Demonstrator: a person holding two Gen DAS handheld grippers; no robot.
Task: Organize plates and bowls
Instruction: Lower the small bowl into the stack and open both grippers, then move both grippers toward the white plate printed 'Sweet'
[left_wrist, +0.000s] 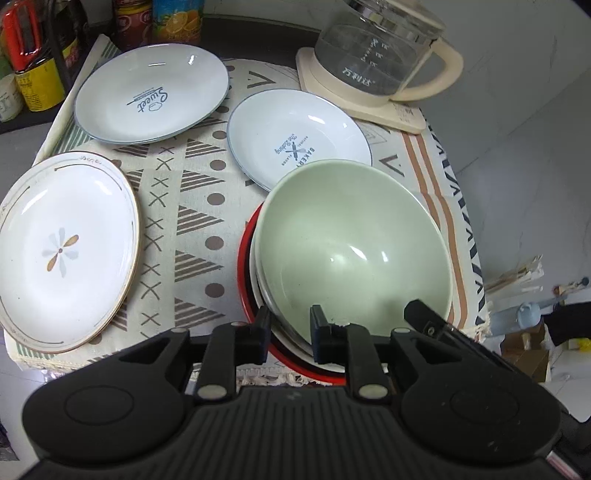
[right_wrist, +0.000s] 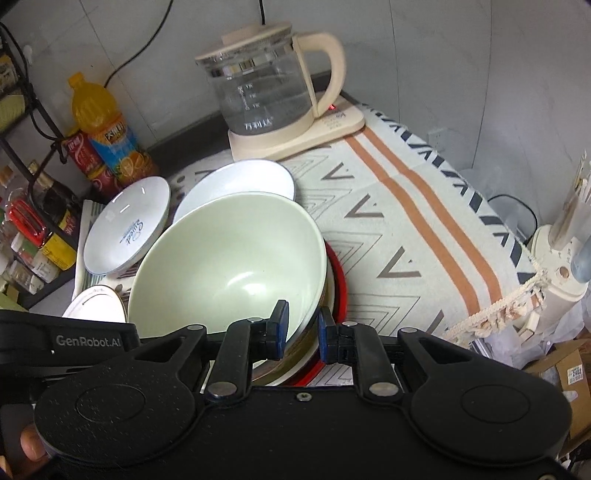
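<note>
A pale green bowl sits nested in a white bowl and a red bowl on the patterned cloth. My left gripper is shut on the green bowl's near-left rim, one finger inside and one outside. My right gripper is shut on the rim's other side, and one of its fingers shows in the left wrist view. Three plates lie apart: a "Sweet" plate, a "Bakery" plate right behind the bowls, and a flower plate.
A glass kettle on its cream base stands at the back right of the cloth. Bottles and cans and a black wire rack line the back left. The cloth's fringed edge drops off at the right.
</note>
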